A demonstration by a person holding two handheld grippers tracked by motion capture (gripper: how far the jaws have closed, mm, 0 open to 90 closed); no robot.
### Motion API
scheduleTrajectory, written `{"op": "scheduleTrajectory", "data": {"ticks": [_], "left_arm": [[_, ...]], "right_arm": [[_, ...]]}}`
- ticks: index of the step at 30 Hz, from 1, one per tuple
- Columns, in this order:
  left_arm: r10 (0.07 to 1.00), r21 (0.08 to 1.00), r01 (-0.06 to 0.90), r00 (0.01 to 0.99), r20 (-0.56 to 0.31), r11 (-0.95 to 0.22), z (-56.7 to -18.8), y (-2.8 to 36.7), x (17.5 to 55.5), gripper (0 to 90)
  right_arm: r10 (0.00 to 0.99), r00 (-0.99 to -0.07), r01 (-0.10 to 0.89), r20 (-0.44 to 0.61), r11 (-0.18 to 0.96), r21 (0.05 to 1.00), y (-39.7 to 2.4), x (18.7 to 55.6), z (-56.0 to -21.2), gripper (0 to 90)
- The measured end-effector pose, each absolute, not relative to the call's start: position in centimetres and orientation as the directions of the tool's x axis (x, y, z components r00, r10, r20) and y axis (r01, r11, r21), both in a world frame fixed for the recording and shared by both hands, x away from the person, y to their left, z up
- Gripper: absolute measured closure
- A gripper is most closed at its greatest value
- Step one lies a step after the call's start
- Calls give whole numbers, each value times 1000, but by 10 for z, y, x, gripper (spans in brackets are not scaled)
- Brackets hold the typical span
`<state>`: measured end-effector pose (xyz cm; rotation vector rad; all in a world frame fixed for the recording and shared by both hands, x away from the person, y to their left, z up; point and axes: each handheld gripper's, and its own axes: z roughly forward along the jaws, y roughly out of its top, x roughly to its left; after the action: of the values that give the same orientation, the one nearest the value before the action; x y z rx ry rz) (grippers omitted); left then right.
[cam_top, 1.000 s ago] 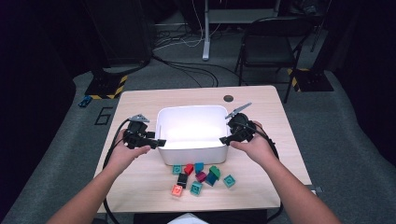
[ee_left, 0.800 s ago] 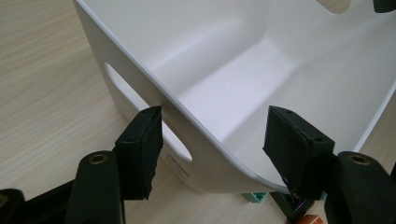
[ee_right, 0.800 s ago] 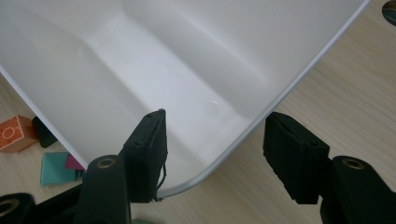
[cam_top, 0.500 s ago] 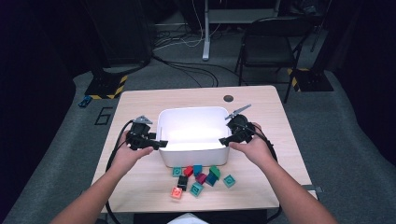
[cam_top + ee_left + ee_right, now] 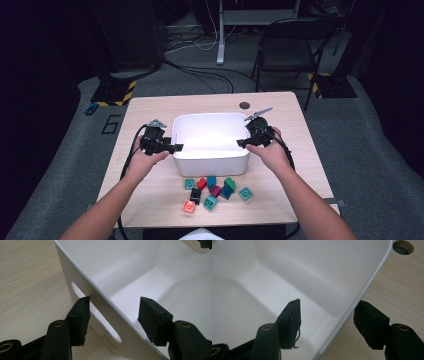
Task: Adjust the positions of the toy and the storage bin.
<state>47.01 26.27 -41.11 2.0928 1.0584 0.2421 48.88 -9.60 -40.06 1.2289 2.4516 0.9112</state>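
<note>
Straddling the bin (image 5: 210, 162) at mid-table, we set each gripper over a side wall so both can lift it together. Our left gripper (image 5: 113, 315) has been closing, outer pad by the handle slot (image 5: 96, 317), inner pad apart from the wall. Our right gripper (image 5: 328, 323) has also just narrowed, jaws open astride the rim, seemingly untouching. Blocks (image 5: 215, 190) wait just in front

**White tub, bright blocks, pale wood**

The tub (image 5: 210, 156) is plain white inside and out. Both grippers, left (image 5: 172, 147) and right (image 5: 241, 143), are black, with black pads (image 5: 79, 317). The table (image 5: 150, 107) is pale wood grain. The small blocks (image 5: 215, 190) are teal, red, green, magenta, black and salmon. Black-and-yellow stripes (image 5: 126, 93) mark the grey floor.
</note>
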Motion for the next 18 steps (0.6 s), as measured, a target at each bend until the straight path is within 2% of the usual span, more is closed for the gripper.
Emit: {"op": "scheduleTrajectory", "data": {"ticks": [10, 12, 18], "left_arm": [[756, 747, 580, 634, -165, -323, -392, 282, 461, 390], [758, 756, 570, 633, -154, -322, -385, 290, 456, 387], [751, 766, 544, 649, -124, -344, -374, 306, 442, 384]], "right_arm": [[787, -616, 597, 31, 440, 671, -106, 481, -381, 413], [781, -624, 573, 24, 436, 694, -113, 471, -367, 416], [765, -644, 546, -13, 472, 692, -121, 451, -358, 426]]}}
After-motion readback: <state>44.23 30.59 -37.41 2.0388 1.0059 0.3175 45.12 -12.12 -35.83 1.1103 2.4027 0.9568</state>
